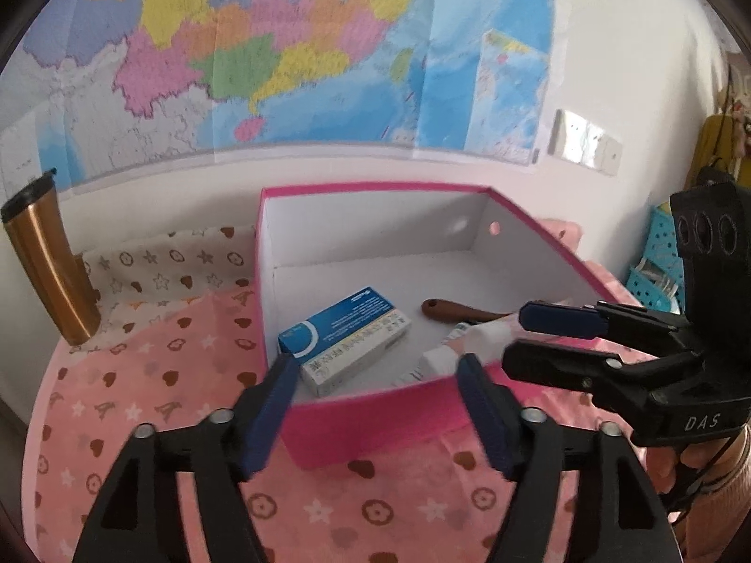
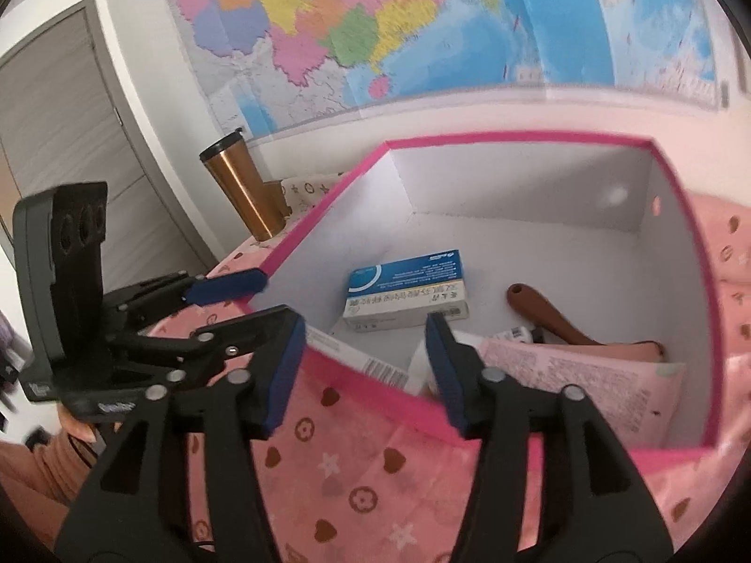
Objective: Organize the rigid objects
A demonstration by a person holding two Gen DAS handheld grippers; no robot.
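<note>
A pink box with a white inside (image 1: pixel 375 415) (image 2: pixel 516 143) stands on the pink patterned cloth. In it lie a blue and white medicine carton (image 1: pixel 345 340) (image 2: pixel 406 288), a brown-handled tool (image 1: pixel 462 312) (image 2: pixel 549 316) and a pink and white packet (image 1: pixel 462 345) (image 2: pixel 577 377). My left gripper (image 1: pixel 378 375) is open and empty, just in front of the box's near wall. My right gripper (image 2: pixel 364 342) is open and empty at the box's near rim; it also shows in the left wrist view (image 1: pixel 514 333). The left gripper shows in the right wrist view (image 2: pixel 263 295).
A gold tumbler with a black lid (image 1: pixel 49 262) (image 2: pixel 244 190) stands at the back left by the wall. A map (image 1: pixel 281 47) hangs on the wall. A teal basket (image 1: pixel 657 262) is at the far right. A grey door (image 2: pixel 70 140) is at the left.
</note>
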